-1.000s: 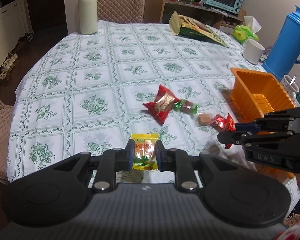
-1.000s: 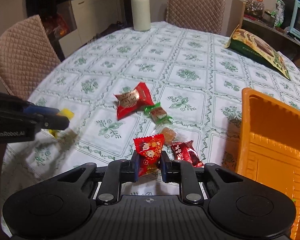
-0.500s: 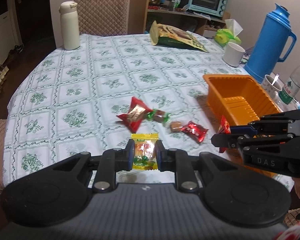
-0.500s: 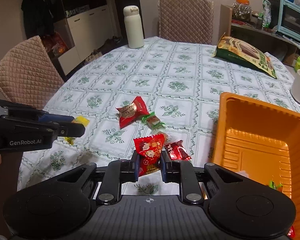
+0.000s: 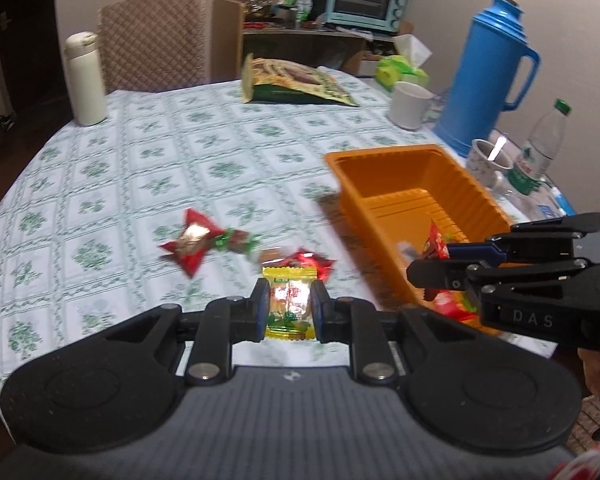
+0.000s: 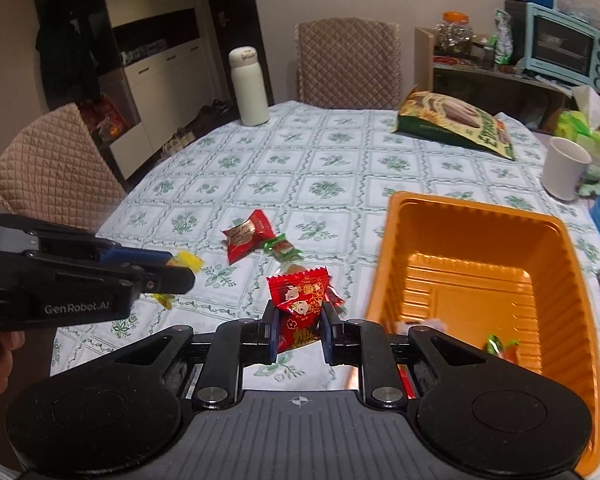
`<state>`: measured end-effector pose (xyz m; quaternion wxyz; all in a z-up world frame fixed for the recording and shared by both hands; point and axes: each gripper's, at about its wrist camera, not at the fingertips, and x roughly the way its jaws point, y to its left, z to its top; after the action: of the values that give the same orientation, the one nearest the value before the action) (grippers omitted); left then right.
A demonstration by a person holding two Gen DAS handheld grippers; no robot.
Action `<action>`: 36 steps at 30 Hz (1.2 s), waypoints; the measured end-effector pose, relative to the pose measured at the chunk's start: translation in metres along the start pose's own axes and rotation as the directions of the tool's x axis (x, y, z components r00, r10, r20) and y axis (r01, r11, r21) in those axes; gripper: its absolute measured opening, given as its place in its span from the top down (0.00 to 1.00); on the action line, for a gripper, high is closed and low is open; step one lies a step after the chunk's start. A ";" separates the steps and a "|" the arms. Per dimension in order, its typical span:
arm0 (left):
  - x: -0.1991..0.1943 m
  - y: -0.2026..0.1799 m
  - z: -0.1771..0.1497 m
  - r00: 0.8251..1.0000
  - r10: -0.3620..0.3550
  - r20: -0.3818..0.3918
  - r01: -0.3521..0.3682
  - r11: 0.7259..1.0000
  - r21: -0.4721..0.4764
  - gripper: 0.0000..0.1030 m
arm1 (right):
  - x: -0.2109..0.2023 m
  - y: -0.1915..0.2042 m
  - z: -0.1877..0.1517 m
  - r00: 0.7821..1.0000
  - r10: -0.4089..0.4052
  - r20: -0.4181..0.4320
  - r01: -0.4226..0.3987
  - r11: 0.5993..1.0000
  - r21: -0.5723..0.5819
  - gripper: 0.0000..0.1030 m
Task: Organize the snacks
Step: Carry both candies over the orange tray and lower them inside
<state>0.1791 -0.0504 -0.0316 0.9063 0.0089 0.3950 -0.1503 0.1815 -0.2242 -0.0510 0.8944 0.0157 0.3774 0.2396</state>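
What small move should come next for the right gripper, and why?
Probably carry the right gripper a little further to its right, over the orange tray, then open. Its jaws are shut on the red snack packet, which hangs beside the tray's near rim, above the tablecloth rather than the tray.

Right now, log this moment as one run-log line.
left gripper: shut on yellow candy | right gripper: shut on red packet | orange tray: few wrappers inside | loose sweets: on tablecloth
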 end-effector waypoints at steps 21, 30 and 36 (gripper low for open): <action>0.019 -0.112 0.010 0.991 -0.134 -0.002 0.133 0.984 0.122 0.81 | -0.085 -0.094 -0.044 0.984 -0.174 0.025 0.167 0.972 0.164 0.80; 0.043 -0.136 0.022 0.991 -0.132 -0.009 0.132 0.984 0.118 0.81 | -0.083 -0.125 -0.043 0.982 -0.190 0.017 0.184 0.965 0.188 0.80; 0.064 -0.143 0.034 0.993 -0.116 -0.015 0.117 0.987 0.110 0.81 | -0.069 -0.142 -0.035 0.984 -0.178 0.020 0.170 0.965 0.199 0.80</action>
<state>0.2043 -0.2088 -0.0396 0.8923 0.0368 0.3897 -0.2249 0.1748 -0.3856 -0.0596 0.9130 0.0750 0.3822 0.1214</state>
